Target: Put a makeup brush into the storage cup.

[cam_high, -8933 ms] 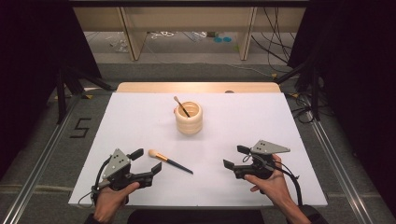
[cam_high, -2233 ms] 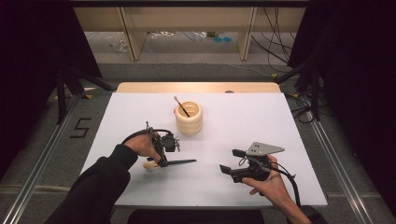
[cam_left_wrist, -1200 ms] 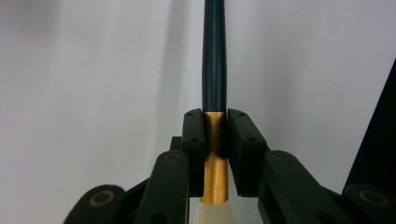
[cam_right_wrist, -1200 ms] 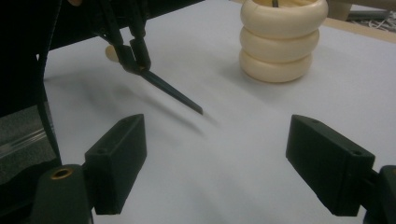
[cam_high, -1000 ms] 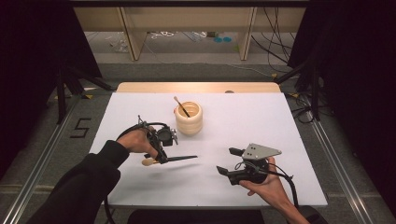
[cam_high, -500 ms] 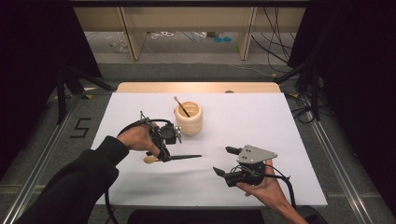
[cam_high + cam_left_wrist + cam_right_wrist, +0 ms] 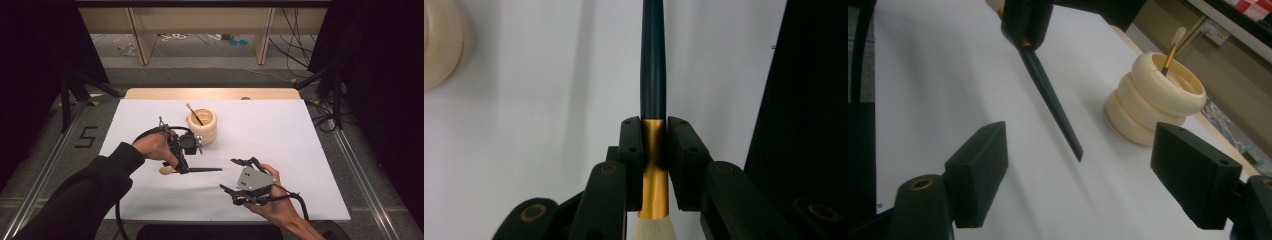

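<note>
The left gripper (image 7: 655, 150) is clamped on the brush (image 7: 653, 75) at its gold ferrule; the dark tapered handle extends beyond the fingertips, pale bristles behind them. The right gripper (image 7: 1098, 170) stands released, jaws just narrowing, nothing between them; the brush tip hangs ahead, above the table (image 7: 300, 130).

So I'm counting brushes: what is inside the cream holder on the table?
One brush stands tilted inside the cream holder, bristle tip up, dark handle going down past the rim. Its lower end and the holder's bottom are hidden by the wall.
</note>
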The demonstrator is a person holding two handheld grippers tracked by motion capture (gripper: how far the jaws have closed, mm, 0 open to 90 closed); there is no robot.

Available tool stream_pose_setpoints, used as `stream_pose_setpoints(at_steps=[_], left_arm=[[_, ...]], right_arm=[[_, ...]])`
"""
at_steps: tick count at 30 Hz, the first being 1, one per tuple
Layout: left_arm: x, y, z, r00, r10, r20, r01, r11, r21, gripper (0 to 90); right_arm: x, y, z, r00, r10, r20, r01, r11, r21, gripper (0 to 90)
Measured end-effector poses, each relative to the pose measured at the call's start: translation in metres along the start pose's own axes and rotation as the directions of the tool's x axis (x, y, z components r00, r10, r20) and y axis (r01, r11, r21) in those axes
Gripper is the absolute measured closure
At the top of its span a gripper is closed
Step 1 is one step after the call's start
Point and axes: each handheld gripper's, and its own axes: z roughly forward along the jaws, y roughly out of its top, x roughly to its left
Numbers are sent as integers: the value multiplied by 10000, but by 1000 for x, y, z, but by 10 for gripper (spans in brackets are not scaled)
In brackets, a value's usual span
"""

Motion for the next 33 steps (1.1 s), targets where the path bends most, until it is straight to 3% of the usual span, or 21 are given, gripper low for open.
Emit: stream_pose_setpoints(at_steps=[3, 9, 18, 19, 22, 23, 24, 25, 26, 27, 28, 29, 31, 33], left_arm=[[-2, 3, -2, 10000, -12, 89, 13, 10000, -13, 775], [-5, 7, -10, 9999, 98, 40, -97, 9999, -23, 774], [-9, 11, -13, 9998, 178, 102, -178, 9998, -22, 774], [-9, 12, -14, 9998, 196, 82, -196, 9998, -19, 775], [-9, 13, -14, 9997, 174, 141, -175, 9998, 32, 774], [-9, 13, -14, 9997, 171, 185, -171, 9999, 15, 774], [-9, 13, -13, 9997, 171, 171, -171, 9999, 8, 774], [-9, 14, -13, 9997, 192, 173, -192, 9998, -4, 774], [-9, 14, -14, 9996, 198, 182, -198, 9998, 10, 774], [-9, 14, -14, 9998, 148, 163, -148, 9999, 6, 774], [-9, 15, -14, 9997, 167, 178, -167, 9999, 19, 774], [-9, 15, -14, 9997, 183, 158, -183, 9998, 28, 774], [-9, 15, -14, 9996, 239, 173, -240, 9997, 43, 774], [-9, 15, -15, 9996, 235, 174, -235, 9997, 9, 774]], right_arm=[[5, 4, 6, 9985, -555, 0, 555, 9984, 136, 258], [13, 13, 18, 9871, -1597, 112, 1592, 9866, 347, 283], [18, 22, 34, 9694, -2432, 337, 2412, 9689, 548, 339], [18, 23, 35, 9665, -2539, 373, 2515, 9661, 585, 348], [16, 25, 39, 9441, -3278, 345, 3247, 9429, 742, 389], [17, 26, 41, 9464, -3221, 254, 3202, 9454, 600, 401], [16, 26, 42, 9323, -3598, 356, 3568, 9315, 703, 417], [17, 27, 43, 9313, -3626, 354, 3596, 9304, 713, 433], [17, 28, 44, 9244, -3804, 292, 3775, 9231, 730, 443], [18, 28, 46, 9269, -3740, 299, 3712, 9258, 715, 458], [18, 29, 46, 9194, -3921, 321, 3887, 9180, 789, 477], [20, 28, 47, 9282, -3712, 247, 3681, 9261, 831, 491], [19, 29, 48, 9114, -4108, 233, 4073, 9088, 904, 528], [18, 29, 49, 9119, -4104, 55, 4083, 9084, 902, 554]])
